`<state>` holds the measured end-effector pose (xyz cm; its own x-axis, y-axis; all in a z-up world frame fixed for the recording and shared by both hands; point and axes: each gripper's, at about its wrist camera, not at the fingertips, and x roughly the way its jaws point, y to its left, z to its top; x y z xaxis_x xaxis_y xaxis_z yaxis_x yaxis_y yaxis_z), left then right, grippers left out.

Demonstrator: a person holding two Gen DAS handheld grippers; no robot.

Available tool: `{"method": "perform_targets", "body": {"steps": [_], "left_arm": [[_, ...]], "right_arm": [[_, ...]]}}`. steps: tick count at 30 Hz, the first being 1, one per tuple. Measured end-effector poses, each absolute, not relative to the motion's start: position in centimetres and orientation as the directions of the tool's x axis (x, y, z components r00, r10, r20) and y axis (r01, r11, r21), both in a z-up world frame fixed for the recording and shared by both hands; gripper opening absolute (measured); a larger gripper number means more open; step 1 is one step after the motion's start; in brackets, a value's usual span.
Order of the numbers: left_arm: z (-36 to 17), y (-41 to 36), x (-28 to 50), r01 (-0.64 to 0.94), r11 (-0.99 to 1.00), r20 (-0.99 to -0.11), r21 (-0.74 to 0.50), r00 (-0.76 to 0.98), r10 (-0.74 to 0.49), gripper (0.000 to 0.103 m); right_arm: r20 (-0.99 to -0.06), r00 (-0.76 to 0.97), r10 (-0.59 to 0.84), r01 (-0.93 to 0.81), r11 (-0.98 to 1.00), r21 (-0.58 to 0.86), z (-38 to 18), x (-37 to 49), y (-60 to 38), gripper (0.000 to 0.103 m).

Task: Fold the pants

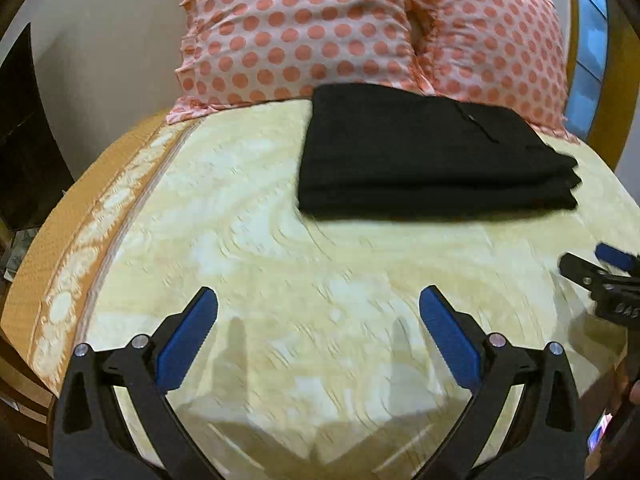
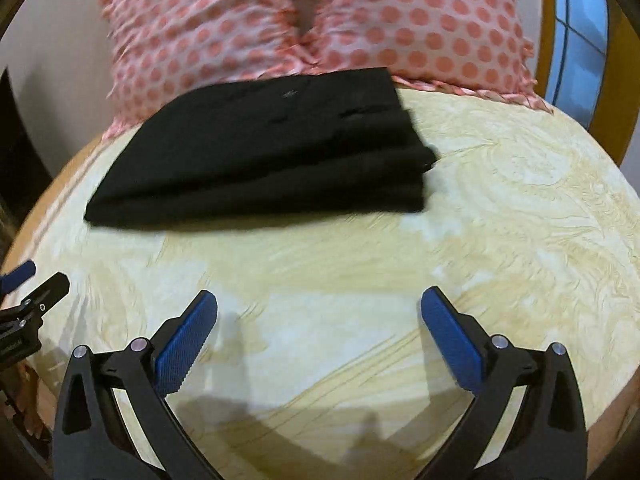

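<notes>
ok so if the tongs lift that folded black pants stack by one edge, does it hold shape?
Probably not: the black pants are soft cloth in loose stacked layers, so they would likely droop and unfold. Pushed, they might slide across the smooth bedspread, with the top layers shifting first.

Bed (image 1: 280, 240) carried a pale yellow cover (image 2: 500, 208) with a swirling cream pattern. Along its left edge ran an orange band (image 1: 60, 240) with pale blotches. Two pillows stood propped at the head, side by side and touching: left pillow (image 1: 296, 28) and right pillow (image 1: 496, 40), both white-pink with salmon dots and ruffled edges. A dark gap showed between them in the right wrist view. Grey wall (image 1: 112, 60) behind at left. A dark panel (image 1: 20, 140) stood at far left. At right, a yellow-brown frame (image 2: 624, 128) bordered a blue-lit window (image 2: 580, 28). Motion blur softened most detail.
</notes>
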<state>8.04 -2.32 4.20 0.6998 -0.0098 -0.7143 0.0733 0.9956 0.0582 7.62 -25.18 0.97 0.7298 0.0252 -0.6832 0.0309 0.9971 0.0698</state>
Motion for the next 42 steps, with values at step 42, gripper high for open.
{"method": "perform_targets", "body": {"steps": [42], "left_arm": [[2.0, -3.4, 5.4, 0.113, 0.993, -0.657, 0.016, 0.75, -0.075, 0.101]], "right_arm": [[-0.605, 0.795, -0.029, 0.069, 0.997, 0.043, 0.2, 5.7, -24.3, 0.102]]}}
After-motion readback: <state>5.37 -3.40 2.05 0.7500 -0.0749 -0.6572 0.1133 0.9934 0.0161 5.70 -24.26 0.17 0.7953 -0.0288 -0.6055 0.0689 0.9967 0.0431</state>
